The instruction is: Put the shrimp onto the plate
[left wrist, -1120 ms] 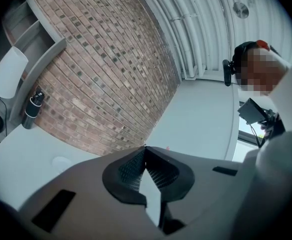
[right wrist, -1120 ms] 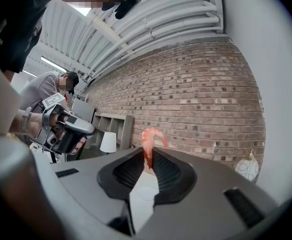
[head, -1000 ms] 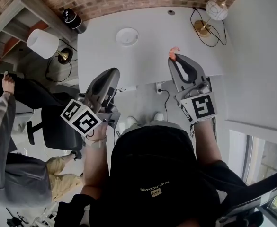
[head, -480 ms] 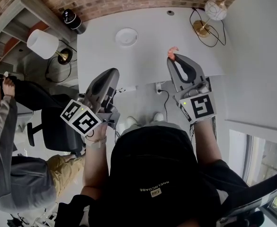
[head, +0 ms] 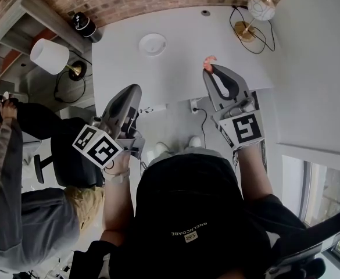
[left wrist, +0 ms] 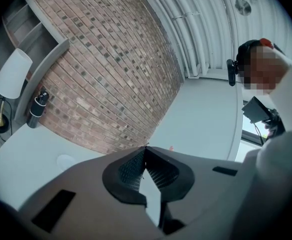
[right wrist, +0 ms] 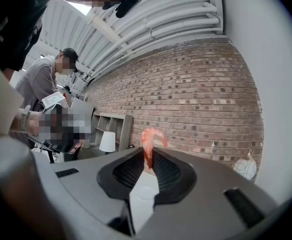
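Note:
A pink shrimp (head: pixel 208 60) sticks out from the tips of my right gripper (head: pixel 209 68), which is shut on it above the white table's near edge. The right gripper view has the shrimp (right wrist: pixel 149 138) curling up from between the closed jaws, with the plate (right wrist: pixel 142 192) showing below through the gap. A small white plate (head: pixel 153 43) lies on the white table (head: pixel 181 45), toward the far left. My left gripper (head: pixel 136 89) is shut and empty, held low beside the table's near left corner; the plate (left wrist: pixel 65 160) appears faintly in its view.
A globe lamp (head: pixel 258 9) with a brass base and black cable stands at the table's far right corner. A black cylinder (head: pixel 85 23) sits on the shelf at the far left. A white-shaded lamp (head: pixel 49 56) and a seated person (head: pixel 7 185) are to the left.
The right gripper has shifted slightly up and left with the shrimp. The person on the left has moved. The left gripper stays about where it was.

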`<state>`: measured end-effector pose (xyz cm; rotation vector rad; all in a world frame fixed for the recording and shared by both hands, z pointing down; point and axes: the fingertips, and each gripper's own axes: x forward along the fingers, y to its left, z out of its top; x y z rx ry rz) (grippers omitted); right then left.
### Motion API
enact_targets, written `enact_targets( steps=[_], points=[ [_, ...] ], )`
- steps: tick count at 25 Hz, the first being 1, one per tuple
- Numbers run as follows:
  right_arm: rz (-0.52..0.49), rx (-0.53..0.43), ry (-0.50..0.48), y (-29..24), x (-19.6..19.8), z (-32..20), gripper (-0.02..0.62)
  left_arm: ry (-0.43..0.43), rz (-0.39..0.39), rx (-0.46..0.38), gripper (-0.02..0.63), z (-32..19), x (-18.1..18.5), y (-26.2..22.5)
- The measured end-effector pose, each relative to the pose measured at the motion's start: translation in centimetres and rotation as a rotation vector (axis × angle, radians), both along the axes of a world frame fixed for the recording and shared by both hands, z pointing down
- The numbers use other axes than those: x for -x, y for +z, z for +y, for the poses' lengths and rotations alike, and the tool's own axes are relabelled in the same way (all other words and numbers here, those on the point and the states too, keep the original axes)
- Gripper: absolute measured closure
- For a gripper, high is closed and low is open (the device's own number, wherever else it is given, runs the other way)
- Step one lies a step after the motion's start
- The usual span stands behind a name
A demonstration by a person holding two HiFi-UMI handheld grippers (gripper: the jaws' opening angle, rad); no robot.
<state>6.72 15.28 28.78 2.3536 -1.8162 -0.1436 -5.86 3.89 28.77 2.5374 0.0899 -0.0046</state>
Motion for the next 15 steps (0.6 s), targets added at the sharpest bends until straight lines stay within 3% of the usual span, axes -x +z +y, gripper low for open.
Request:
enact_targets(
  steps=[15],
  points=[
    [0.01, 0.005, -0.002, 0.0, 1.2, -1.1, 0.546, -0.011, -0.009, -0.008, 0.603, -1.2, 1.5, 0.1]
  ],
)
